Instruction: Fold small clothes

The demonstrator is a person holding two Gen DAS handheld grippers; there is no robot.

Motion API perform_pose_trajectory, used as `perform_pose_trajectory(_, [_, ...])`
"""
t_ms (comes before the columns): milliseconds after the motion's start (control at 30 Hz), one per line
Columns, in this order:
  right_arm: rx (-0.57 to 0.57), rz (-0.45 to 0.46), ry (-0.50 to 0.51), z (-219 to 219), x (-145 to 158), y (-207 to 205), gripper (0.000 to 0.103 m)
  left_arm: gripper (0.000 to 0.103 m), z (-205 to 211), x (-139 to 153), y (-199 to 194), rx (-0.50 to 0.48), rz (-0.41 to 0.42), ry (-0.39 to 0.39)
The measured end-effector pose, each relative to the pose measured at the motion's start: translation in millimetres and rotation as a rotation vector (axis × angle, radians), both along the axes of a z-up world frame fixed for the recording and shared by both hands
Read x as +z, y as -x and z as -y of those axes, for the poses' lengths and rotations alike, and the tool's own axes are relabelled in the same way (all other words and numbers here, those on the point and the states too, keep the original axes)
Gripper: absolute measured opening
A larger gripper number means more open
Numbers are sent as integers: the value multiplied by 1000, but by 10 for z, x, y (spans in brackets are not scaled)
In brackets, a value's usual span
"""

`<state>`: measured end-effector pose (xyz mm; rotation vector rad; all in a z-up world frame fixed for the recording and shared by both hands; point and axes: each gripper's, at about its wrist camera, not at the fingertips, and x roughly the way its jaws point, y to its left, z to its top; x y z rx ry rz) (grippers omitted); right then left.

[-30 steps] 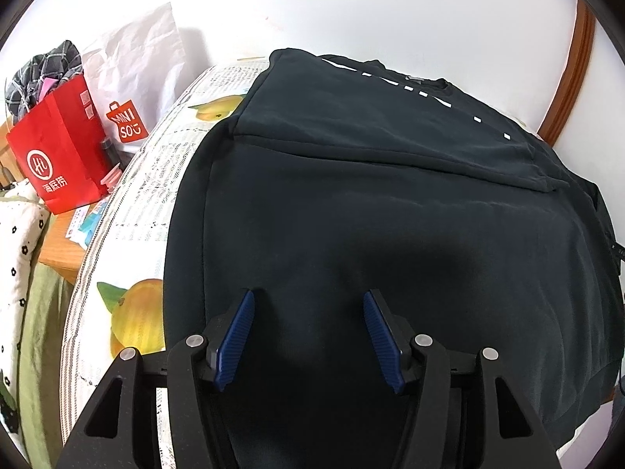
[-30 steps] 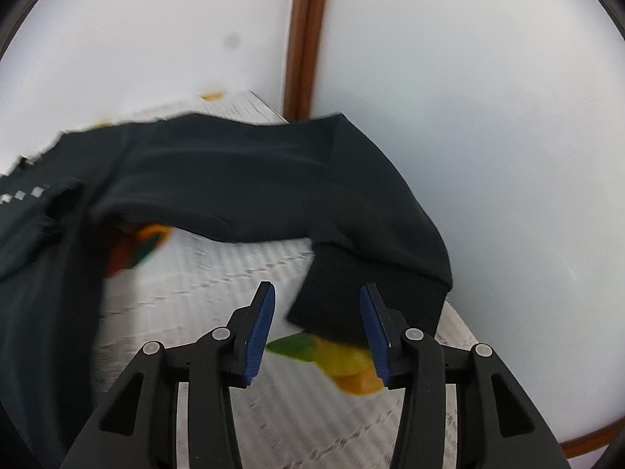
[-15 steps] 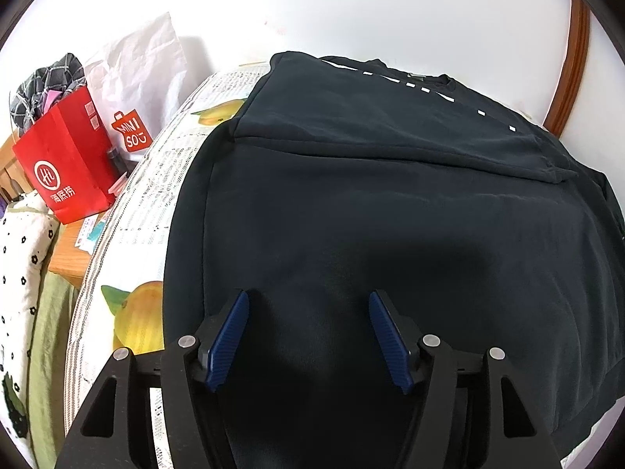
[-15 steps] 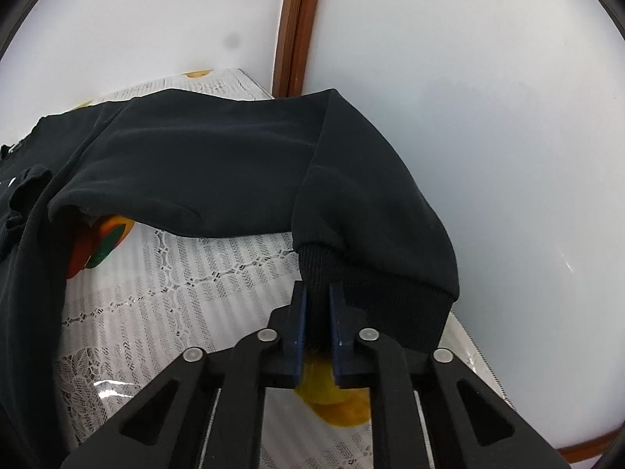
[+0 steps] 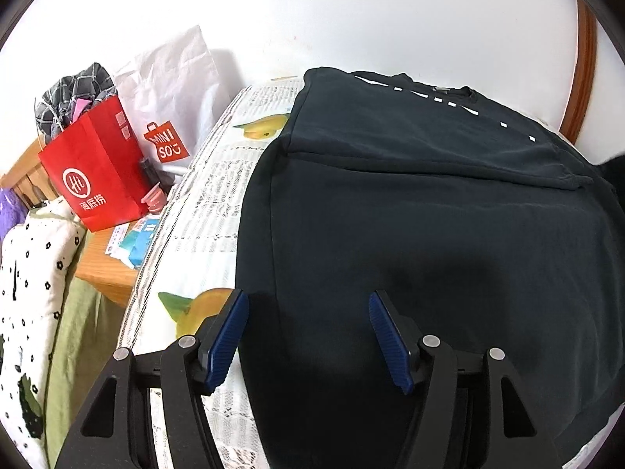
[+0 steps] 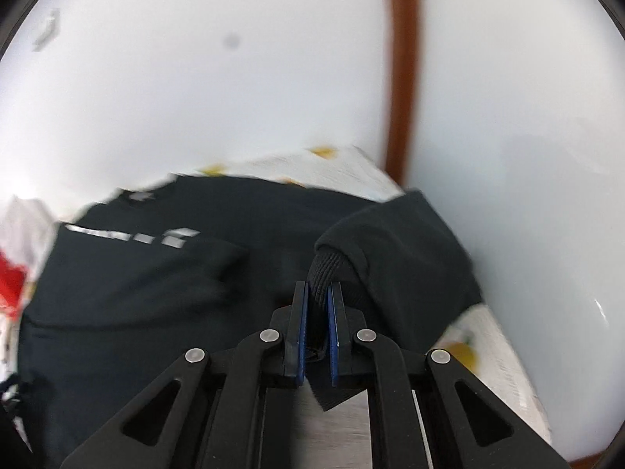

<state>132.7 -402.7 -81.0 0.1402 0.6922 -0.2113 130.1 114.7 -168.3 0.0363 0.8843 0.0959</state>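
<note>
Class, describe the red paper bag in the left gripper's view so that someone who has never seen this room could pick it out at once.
Start at the table covered by the fruit-print cloth under the dark sweatshirt. Beyond its left edge, on a lower wooden surface, stand two bags. The red bag bears a white circle logo and holds checked fabric; the white bag behind carries only a small red label.

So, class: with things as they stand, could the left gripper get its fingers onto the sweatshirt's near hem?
Probably yes. The left gripper is open above the black sweatshirt, and nothing lies between its fingers and the cloth below.
</note>
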Motion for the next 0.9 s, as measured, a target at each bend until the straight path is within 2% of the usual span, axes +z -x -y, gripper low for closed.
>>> perform_pose_trajectory(100, [98,45,-2,-483,266,-145,9,62,-42,-72,-35,0,-21,16])
perform_pose_trajectory(200, [211,64,-45,-977,474,-305,9,62,-110,-101,-37,3,-17,72])
perform_pose_trajectory(400, [433,83,-111,-2082,635,-755,9,66,-104,-139,-30,-14,-7,74])
perform_pose_trajectory(567, [596,91,-237,-2843,482,-1110,9,68,-105,-148,-32,-6,-3,76])
perform_pose_trajectory(667, [656,107,-260,-3220,352,-1324,9,69,-90,-150,-47,-9,-5,69])
perform_pose_trajectory(900, [690,22,-328,-3731,-77,-1784,9,71,-91,-150,-51,-18,-6,75])
